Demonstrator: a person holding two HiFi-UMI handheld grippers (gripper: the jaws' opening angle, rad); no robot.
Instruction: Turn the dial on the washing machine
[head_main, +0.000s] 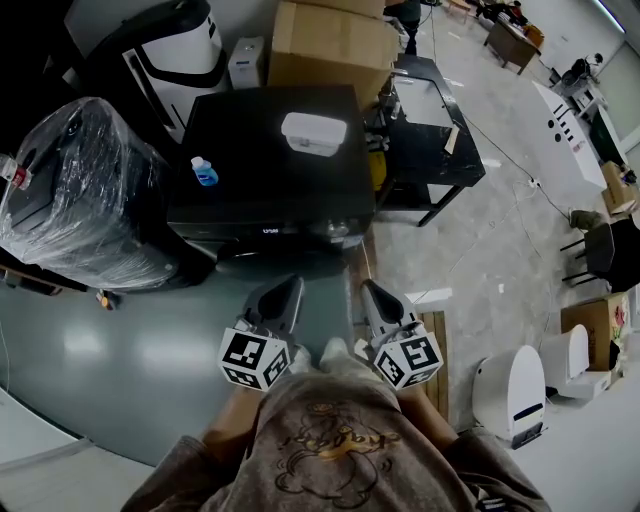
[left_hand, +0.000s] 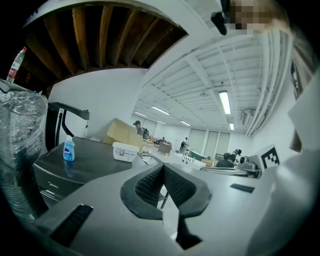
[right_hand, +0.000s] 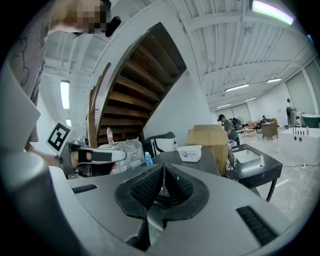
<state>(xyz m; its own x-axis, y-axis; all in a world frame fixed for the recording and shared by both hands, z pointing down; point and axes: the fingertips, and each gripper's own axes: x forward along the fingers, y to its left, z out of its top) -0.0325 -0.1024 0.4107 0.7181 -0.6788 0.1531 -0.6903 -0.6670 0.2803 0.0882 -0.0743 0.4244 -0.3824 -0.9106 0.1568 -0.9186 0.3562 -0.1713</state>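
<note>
The black washing machine (head_main: 262, 150) stands ahead of me, its top facing up. A white lidded box (head_main: 314, 133) and a small blue bottle (head_main: 204, 172) rest on it. On its front control strip a pale roundish spot (head_main: 336, 231) shows, too small to read as the dial. Both grippers hover side by side, short of the machine's front: left gripper (head_main: 284, 292), right gripper (head_main: 371, 294). Each has its pads pressed together with nothing between them, as seen at the left gripper (left_hand: 163, 169) and the right gripper (right_hand: 163, 171). The machine (left_hand: 85, 161) lies left of the left jaws, and the machine (right_hand: 200, 161) lies straight beyond the right ones.
A plastic-wrapped appliance (head_main: 85, 195) crowds the machine's left side. A cardboard box (head_main: 330, 40) sits behind it and a black table (head_main: 432, 135) to its right. A wooden board (head_main: 436, 350) and a white unit (head_main: 510, 392) lie on the floor at right. A wooden staircase (right_hand: 135, 85) rises at left.
</note>
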